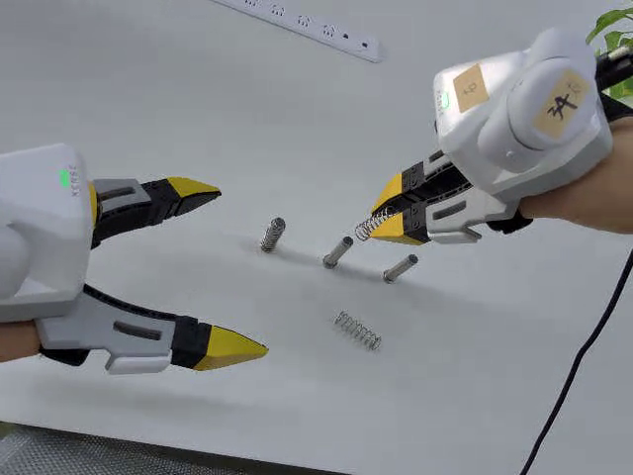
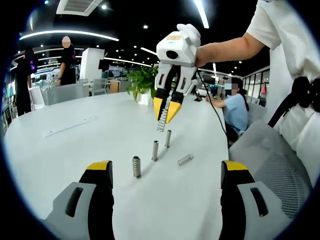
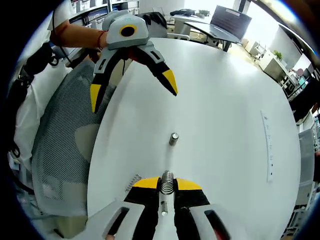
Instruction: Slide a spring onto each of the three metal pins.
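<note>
Nearest, the left gripper (image 1: 243, 269) hangs spread wide over the table's (image 1: 475, 396) near-left part, with nothing between its jaws. Past it a loose spring (image 1: 357, 330) lies flat. Then comes the row of pins: the left pin (image 1: 273, 234) already wears a spring, while the middle pin (image 1: 337, 251) and right pin (image 1: 400, 267) are bare. The left gripper view shows all three upright. The right gripper (image 1: 381, 224) pinches a second spring (image 2: 161, 121) over the two bare pins, and its own view looks down the coil. A power strip (image 1: 297, 22) lies near the far edge, and open tabletop surrounds the pins.
</note>
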{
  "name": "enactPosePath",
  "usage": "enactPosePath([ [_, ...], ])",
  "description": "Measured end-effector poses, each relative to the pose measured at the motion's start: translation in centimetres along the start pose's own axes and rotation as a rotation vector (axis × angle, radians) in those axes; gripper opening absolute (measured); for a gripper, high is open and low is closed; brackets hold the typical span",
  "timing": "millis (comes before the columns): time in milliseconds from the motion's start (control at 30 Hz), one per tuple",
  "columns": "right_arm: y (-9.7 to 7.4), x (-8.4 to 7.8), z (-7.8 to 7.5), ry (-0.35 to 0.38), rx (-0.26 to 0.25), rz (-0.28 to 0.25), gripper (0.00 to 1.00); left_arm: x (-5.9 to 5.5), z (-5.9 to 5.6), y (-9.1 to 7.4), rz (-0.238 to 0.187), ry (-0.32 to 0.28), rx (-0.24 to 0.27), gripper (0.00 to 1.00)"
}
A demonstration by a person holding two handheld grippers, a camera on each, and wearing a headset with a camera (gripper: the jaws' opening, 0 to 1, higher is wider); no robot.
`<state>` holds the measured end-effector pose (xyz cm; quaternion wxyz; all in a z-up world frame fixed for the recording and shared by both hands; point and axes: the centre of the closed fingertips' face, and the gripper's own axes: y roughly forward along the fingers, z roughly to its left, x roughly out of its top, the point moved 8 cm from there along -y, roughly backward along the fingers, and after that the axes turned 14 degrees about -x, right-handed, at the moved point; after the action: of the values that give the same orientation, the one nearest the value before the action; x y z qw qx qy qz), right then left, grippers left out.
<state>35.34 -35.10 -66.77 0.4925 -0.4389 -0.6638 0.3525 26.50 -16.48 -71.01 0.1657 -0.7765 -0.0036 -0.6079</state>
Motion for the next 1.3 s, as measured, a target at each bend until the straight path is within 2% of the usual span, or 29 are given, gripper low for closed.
enactPosePath([
  [267,1.5,-0.7,-0.3,0.001,0.016,0.023,0.06,-0.3,0.1,-0.1,-0.014,-0.016,0.003,0.89],
  [1300,2.9,-0.5,0.1,-0.032,0.048,0.047,0.06,-0.7,0.1,0.0,-0.036,-0.038,-0.009,0.89],
])
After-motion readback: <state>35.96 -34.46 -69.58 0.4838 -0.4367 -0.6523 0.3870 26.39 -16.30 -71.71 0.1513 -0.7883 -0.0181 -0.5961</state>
